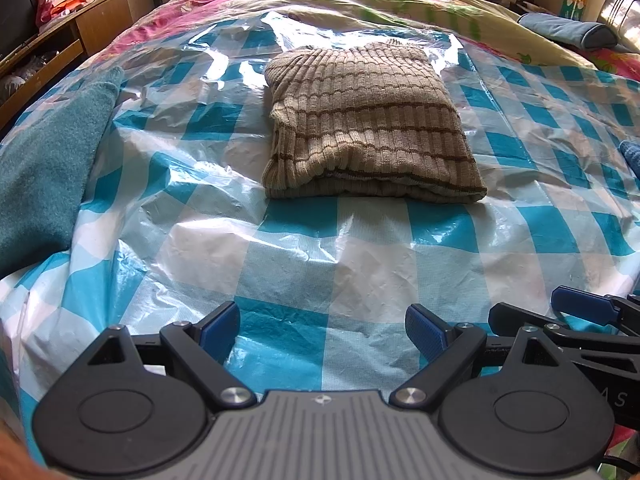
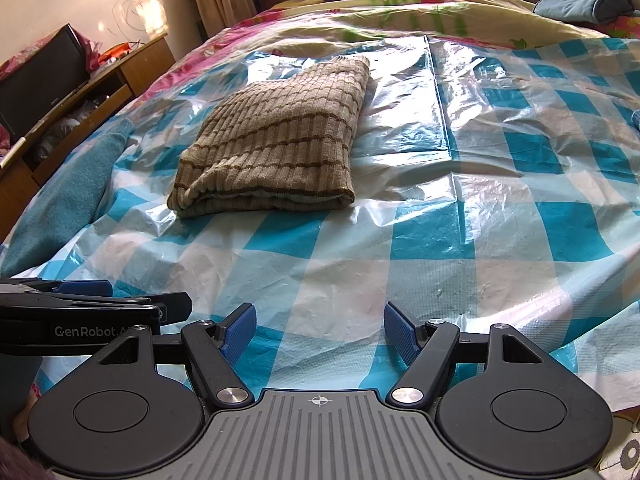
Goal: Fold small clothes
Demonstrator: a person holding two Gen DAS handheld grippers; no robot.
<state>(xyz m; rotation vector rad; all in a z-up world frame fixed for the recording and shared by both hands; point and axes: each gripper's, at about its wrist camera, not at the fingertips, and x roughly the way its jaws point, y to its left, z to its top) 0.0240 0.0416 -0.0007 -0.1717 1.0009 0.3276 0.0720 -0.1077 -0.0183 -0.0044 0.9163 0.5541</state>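
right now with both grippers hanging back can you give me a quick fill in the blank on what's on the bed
1. The striped sweater lies ____ on the checked plastic sheet.
2. The left hand-held gripper has its jaws ____ and holds nothing.
3. The right hand-held gripper is ____ from the sweater, not touching it.
4. The teal cloth lies to the ____ of the sweater.

Missing words: folded; open; apart; left

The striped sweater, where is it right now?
The folded striped sweater lies on the checked plastic sheet, ahead of both open grippers, right of the teal cloth.
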